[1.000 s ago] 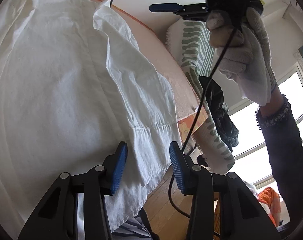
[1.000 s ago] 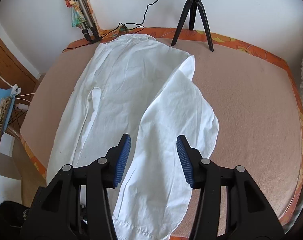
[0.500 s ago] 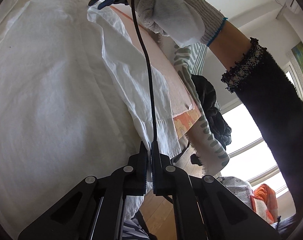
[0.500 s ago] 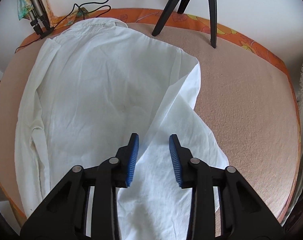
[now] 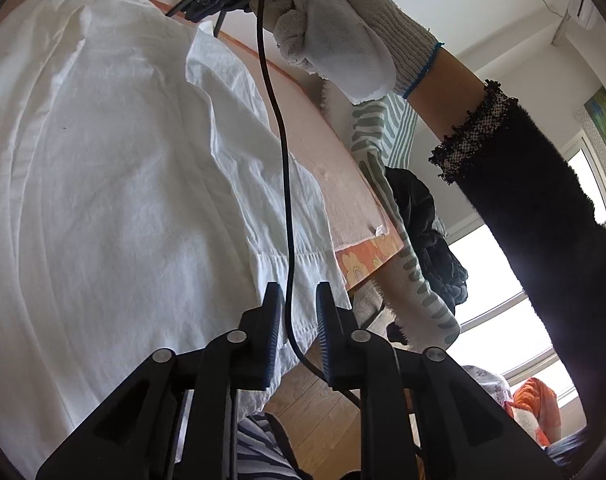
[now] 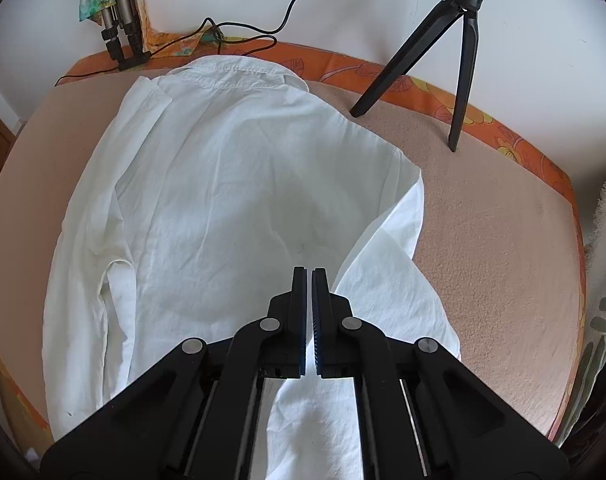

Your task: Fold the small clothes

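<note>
A creased white shirt (image 6: pixel 231 200) lies flat on the peach tabletop (image 6: pixel 495 240), collar at twelve o'clock. Right tool (image 6: pixel 308 276) closed, empty; left tool (image 5: pixel 299 292) opening, holding nothing.

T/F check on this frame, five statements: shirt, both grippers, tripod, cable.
1. The white shirt lies spread on the pink mat. True.
2. The right gripper stands wide open. False: its jaws are shut.
3. A black tripod stands on the mat beyond the shirt. True.
4. The left gripper is clamped shut on a sock. False: its jaws are opening, pressing on nothing.
5. A black cable hangs past the left gripper's fingers. True.
</note>
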{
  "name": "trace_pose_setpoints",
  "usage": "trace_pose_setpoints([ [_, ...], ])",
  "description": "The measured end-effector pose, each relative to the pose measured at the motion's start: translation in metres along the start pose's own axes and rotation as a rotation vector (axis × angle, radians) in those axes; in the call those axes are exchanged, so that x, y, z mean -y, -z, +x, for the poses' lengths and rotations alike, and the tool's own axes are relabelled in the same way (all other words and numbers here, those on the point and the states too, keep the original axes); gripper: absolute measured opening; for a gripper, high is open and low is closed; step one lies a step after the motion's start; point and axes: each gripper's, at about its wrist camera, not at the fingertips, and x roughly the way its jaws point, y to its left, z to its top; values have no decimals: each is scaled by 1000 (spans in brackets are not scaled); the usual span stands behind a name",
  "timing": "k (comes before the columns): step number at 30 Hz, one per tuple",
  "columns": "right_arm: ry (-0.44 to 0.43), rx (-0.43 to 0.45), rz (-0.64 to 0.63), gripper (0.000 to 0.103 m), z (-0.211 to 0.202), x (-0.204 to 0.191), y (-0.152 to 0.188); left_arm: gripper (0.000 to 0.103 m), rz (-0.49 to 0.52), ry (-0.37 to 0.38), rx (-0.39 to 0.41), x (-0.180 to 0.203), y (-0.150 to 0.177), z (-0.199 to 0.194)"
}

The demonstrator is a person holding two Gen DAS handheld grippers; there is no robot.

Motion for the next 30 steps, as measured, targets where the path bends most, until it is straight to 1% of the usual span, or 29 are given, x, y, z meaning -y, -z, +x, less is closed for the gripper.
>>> trace_pose_setpoints([
  [1, -9, -6, -4, 3, 1, -1, 1, 28, 0, -11, -6, -2, -1, 2],
  [3, -49, -27, -10, 3, 3, -3, 2, 28, 3, -42, -26, -2, -3, 8],
  [5, -36, -18, -18, 3, 1, -3, 4, 29, 18, -80, -15, -4, -6, 10],
  [7, -37, -18, -29, 4, -4, 1, 5, 29, -4, -88, -3, -8, -11, 13],
  [9, -57, -33, -9, 5, -8, 10, 5, 29, 7, -101, -12, -10, -13, 18],
  [10, -68, -38, 2, 13, -11, 15, 5, 28, 3, -110, -28, -14, -14, 20],
  [11, -75, -40, 8, 19, -14, 21, 5, 29, 0, -95, -28, -17, -13, 20],
  [13, -89, -23, 25, 46, -22, 31, 4, 29, 29, -100, -23, -13, -11, 22],
  [14, -110, -19, 38, 49, -24, 36, 3, 29, 41, -98, -26, -11, -10, 23],
  [16, -167, -23, 67, 49, -21, 43, 4, 29, 41, -69, -33, -10, -9, 26],
  [17, -165, -23, 74, 49, -16, 43, 6, 28, 47, -62, -38, -9, -8, 28],
  [19, -125, -37, 58, 49, -2, 37, 8, 24, 78, -69, -37, -6, -7, 28],
  [20, -109, -47, 56, 49, 5, 34, 10, 11, 88, -63, -42, -6, -7, 28],
  [21, -103, -55, 58, 49, 13, 32, 10, 4, 88, -54, -50, -7, -7, 30],
  [23, -76, -60, 63, 42, 23, 29, 10, 2, 61, -41, -51, -12, -5, 30],
  [24, -62, -66, 64, 31, 28, 28, 10, 2, 39, -24, -52, -16, -5, 29],
  [25, -49, -75, 64, 15, 32, 28, 9, 2, 23, -17, -49, -19, -5, 27],
  [26, -38, -84, 62, 9, 36, 27, 10, 2, 7, -2, -47, -21, -4, 25],
  [28, -14, -77, 43, 4, 36, 25, 11, 2, -13, 21, -46, -20, -3, 21],
  [30, 9, -49, 20, 3, 27, 23, 12, 2, -2, 39, -47, -14, 0, 16],
])
